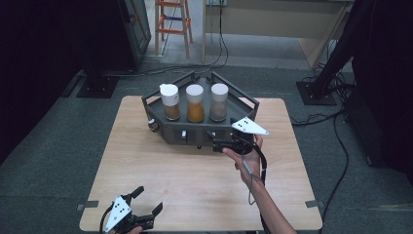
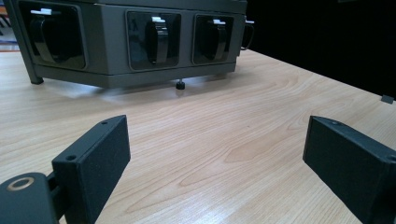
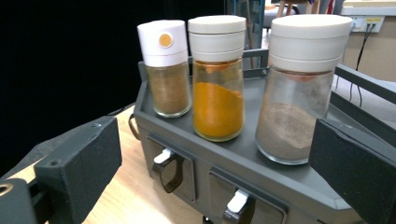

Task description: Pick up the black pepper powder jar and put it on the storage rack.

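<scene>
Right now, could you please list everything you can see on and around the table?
Spice jars: three, white-capped, holding brown, orange and grey-brown powder, standing in a row on the rack.
Rack: one, dark grey, with drawer handles on its front, at the far side of the table.
Table: one, light wood.
Ladder: one, orange and wood, on the floor behind.
Left hand-held gripper: black, jaws open, near table edge.
Right hand-held gripper: black, jaws open, at the rack's front.

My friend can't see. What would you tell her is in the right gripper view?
Three spice jars stand in a row on a dark grey rack: brown, orange and grey-brown powder. The right gripper faces them, open and empty.
</scene>
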Demonstrator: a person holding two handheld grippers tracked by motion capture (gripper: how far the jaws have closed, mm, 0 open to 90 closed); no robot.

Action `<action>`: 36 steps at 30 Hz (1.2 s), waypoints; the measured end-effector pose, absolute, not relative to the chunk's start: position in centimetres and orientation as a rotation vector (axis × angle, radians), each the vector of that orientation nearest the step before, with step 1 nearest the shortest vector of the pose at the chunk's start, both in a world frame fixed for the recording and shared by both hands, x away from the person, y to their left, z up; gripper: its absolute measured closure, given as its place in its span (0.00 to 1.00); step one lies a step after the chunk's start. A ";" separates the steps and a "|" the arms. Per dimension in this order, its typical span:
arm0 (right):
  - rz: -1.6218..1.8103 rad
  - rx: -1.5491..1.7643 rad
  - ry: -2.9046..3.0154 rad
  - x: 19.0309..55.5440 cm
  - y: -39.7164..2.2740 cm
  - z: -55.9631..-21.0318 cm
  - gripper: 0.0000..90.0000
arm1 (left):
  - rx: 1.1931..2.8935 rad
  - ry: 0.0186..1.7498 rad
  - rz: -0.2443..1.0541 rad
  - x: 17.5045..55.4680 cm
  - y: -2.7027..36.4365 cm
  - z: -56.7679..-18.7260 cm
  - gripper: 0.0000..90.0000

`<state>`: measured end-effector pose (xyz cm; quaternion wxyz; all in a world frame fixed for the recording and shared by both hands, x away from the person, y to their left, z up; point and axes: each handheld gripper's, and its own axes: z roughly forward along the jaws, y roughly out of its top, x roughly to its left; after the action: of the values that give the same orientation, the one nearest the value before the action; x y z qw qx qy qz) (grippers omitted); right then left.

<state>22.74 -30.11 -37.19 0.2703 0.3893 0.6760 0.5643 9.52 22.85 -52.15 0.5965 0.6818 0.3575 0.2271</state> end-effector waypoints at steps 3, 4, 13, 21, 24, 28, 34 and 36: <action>1.527 1.026 1.829 22.2 -30.0 -37.5 0.03 | 1.584 0.830 0.527 9.5 22.9 -52.1 0.08; 1.534 1.021 1.831 22.0 -30.1 -37.6 0.03 | 1.582 0.830 0.528 9.5 22.8 -52.2 0.08; 1.582 0.971 1.842 20.1 -30.7 -38.5 0.03 | 1.583 0.830 0.530 9.5 22.9 -52.2 0.08; 1.604 0.962 1.873 19.2 -30.9 -39.3 0.03 | 1.583 0.832 0.530 9.5 22.9 -52.2 0.08; 1.608 0.958 1.890 18.8 -30.9 -39.8 0.03 | 1.584 0.831 0.531 9.5 22.9 -52.2 0.08; 1.622 0.949 1.910 18.3 -31.1 -40.5 0.03 | 1.580 0.834 0.531 9.5 22.8 -52.2 0.08; 1.636 0.926 1.925 17.3 -31.2 -41.4 0.03 | 1.585 0.834 0.530 9.5 22.8 -52.2 0.08; 1.644 0.920 1.929 17.0 -31.2 -41.7 0.03 | 1.585 0.837 0.528 9.5 22.8 -52.2 0.08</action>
<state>16.98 -31.21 -41.68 0.2209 0.3326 0.6979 0.5946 9.53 22.78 -52.21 0.5943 0.6822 0.3601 0.2274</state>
